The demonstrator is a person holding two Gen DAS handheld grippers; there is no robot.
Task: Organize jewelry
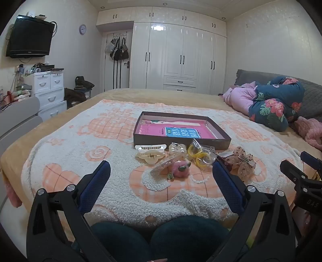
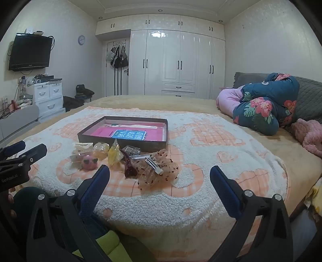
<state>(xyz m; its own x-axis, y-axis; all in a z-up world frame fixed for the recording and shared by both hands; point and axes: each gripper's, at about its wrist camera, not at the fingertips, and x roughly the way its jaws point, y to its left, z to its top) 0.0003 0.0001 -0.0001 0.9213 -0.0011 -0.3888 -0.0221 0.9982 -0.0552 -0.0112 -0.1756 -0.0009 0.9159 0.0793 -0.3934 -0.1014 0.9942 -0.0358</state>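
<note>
Reading "GenRobot.AI" on left hand-held gripper (image 2: 15, 149) | both released | right hand-held gripper (image 2: 160, 174) | box (image 2: 120, 141) print illegible

A bedroom with pale walls. A white built-in wardrobe (image 1: 181, 54) with black handles fills the far wall, beside a door (image 1: 117, 60) hung with bags. On the left wall hang a black television (image 1: 30, 37) and a round clock (image 1: 82, 29), above a white drawer unit (image 1: 49, 90). A wide bed (image 2: 161, 102) carries a fleecy peach-and-white blanket (image 2: 201, 145), with folded quilts (image 2: 261, 106) to the right. Recessed ceiling lights (image 1: 165, 4) glow.
</note>
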